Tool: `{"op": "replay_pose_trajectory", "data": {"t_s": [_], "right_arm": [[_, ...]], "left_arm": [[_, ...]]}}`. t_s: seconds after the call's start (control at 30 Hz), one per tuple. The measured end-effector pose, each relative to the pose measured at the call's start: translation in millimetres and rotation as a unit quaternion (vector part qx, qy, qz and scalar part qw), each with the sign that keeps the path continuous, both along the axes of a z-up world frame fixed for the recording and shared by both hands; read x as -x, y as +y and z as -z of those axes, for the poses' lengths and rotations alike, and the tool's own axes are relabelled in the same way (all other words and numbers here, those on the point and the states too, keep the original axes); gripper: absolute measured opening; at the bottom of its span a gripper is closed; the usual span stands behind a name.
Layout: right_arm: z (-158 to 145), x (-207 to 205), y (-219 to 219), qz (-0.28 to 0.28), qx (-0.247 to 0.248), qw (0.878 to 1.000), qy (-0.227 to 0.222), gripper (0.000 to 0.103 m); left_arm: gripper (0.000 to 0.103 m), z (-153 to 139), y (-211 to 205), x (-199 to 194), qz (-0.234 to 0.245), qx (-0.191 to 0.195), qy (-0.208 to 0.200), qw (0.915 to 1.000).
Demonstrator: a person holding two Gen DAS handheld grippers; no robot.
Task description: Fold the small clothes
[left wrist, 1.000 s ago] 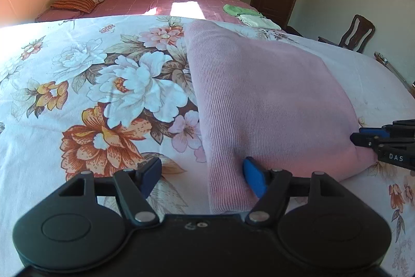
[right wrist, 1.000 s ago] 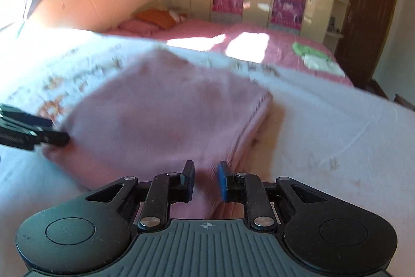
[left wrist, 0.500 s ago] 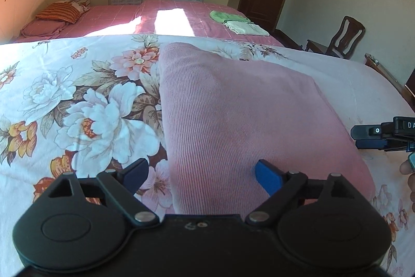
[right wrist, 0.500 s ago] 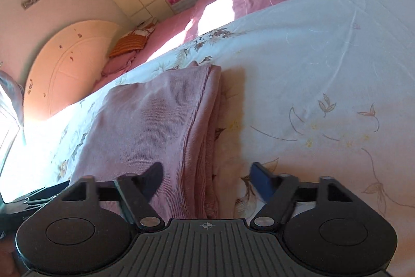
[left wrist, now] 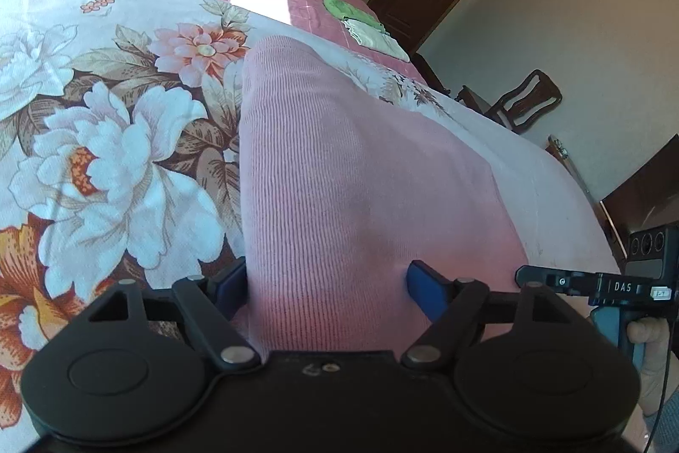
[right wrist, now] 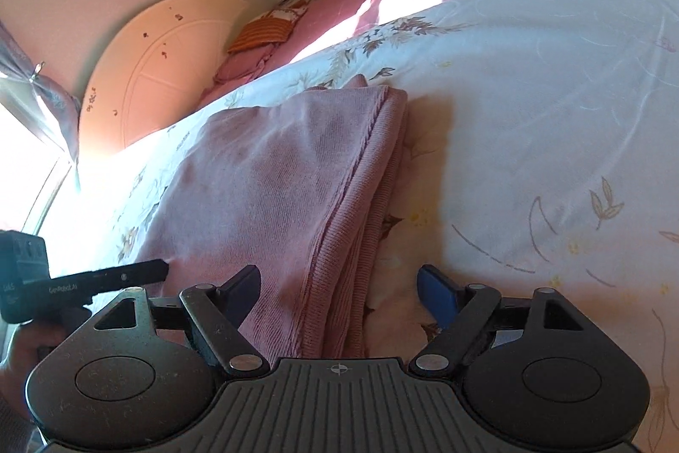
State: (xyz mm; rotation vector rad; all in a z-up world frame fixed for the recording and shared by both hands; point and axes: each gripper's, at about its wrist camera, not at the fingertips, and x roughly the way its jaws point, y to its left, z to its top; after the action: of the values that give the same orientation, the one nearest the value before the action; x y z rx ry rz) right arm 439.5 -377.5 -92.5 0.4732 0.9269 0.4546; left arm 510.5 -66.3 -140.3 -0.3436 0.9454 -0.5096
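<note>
My left tongs (left wrist: 326,289) stand spread across the near end of the pink knit (left wrist: 356,173), 1 pad at its left fold and 1 on top of the cloth, and they are closing; I see no pinch on it yet. My right tongs (right wrist: 339,291) are spread wide and gripping nothing, straddling the knit's layered right edge (right wrist: 365,223), 1 pad over the cloth and 1 over the bed (right wrist: 551,92).

The knit lies folded into a thick oblong on the floral bedspread, its layers stacked along that right side.

The risks, as I judge them:
- If the left tongs close where they are, they could bunch the top layer into a ridge, not catch the whole stack, and lifting would peel the fold open.
- The right tongs could nip the bedspread along with the edge, dragging the sheet and skewing the pile.
- The 2 tools sit close at the near end, so a careless sweep might knock them together.
</note>
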Motion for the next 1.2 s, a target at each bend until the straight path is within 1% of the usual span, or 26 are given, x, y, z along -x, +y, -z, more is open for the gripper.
{"op": "replay_pose_trajectory", "data": {"t_s": [0.1, 0.13, 0.23, 0.27, 0.3, 0.33, 0.5, 0.57, 0.63, 0.67, 0.7, 0.73, 0.77, 0.8, 0.83, 0.93, 1.03, 1.13, 1.2], "right_arm": [[5, -5, 0, -0.020, -0.021, 1.000, -0.001, 0.081], [7, -6, 0, -0.025, -0.030, 0.999, -0.001, 0.080], [9, -10, -1, -0.035, -0.056, 0.998, 0.001, 0.079], [10, -12, -2, -0.038, -0.066, 0.997, 0.006, 0.076], [12, -13, -1, -0.039, -0.072, 0.997, 0.011, 0.068], [13, -14, -1, -0.039, -0.078, 0.996, 0.012, 0.067], [21, -18, -9, -0.040, -0.117, 0.992, 0.019, 0.064], [19, -20, -8, -0.030, -0.101, 0.994, 0.020, 0.055], [15, -20, -1, -0.023, -0.064, 0.998, 0.016, 0.035], [12, -20, 4, -0.023, -0.047, 0.999, 0.013, 0.032], [10, -19, 10, -0.022, -0.032, 0.999, 0.010, 0.029], [8, -18, 13, -0.021, -0.021, 1.000, 0.008, 0.026], [5, -15, 19, -0.019, -0.003, 1.000, 0.002, 0.025], [1, -12, 25, -0.019, 0.015, 1.000, -0.007, 0.023], [-2, -9, 31, -0.018, 0.032, 0.999, -0.018, 0.022], [-15, 2, 45, -0.002, 0.061, 0.997, -0.039, 0.021], [-32, 9, 59, 0.006, 0.077, 0.995, -0.058, 0.021], [-46, 11, 84, 0.007, 0.085, 0.994, -0.068, 0.021], [-55, 13, 108, 0.005, 0.083, 0.994, -0.074, 0.021]], "left_arm": [[0.076, 2, 0, -7, 0.012, 0.012, 0.007, 0.9998], [0.073, 2, 0, -9, 0.014, 0.014, 0.009, 0.9998], [0.072, 3, -1, -15, 0.021, 0.021, 0.018, 0.9994], [0.072, 3, -1, -16, 0.024, 0.023, 0.020, 0.9992], [0.072, 3, -2, -17, 0.027, 0.022, 0.022, 0.9992], [0.071, 3, -2, -17, 0.030, 0.021, 0.023, 0.9991], [0.071, 5, -1, -18, 0.034, 0.029, 0.031, 0.9985], [0.070, 4, -4, -19, 0.031, 0.021, 0.025, 0.9990], [0.071, 1, -12, -18, 0.030, -0.003, 0.015, 0.9994], [0.070, 0, -16, -18, 0.028, -0.014, 0.010, 0.9994], [0.065, -1, -19, -17, 0.026, -0.023, 0.005, 0.9994], [0.052, -2, -21, -17, 0.024, -0.029, -0.001, 0.9993], [0.046, -3, -21, -16, 0.024, -0.024, -0.008, 0.9994], [0.038, -4, -20, -15, 0.023, -0.022, -0.015, 0.9994], [0.035, -6, -20, -13, 0.024, -0.021, -0.023, 0.9992], [0.031, -14, -15, -5, 0.032, -0.014, -0.049, 0.9982], [0.031, -25, -2, 0, 0.041, 0.009, -0.065, 0.9970], [0.031, -40, 23, 5, 0.045, 0.018, -0.081, 0.9956], [0.031, -51, 52, 8, 0.044, 0.021, -0.088, 0.9949]]}}
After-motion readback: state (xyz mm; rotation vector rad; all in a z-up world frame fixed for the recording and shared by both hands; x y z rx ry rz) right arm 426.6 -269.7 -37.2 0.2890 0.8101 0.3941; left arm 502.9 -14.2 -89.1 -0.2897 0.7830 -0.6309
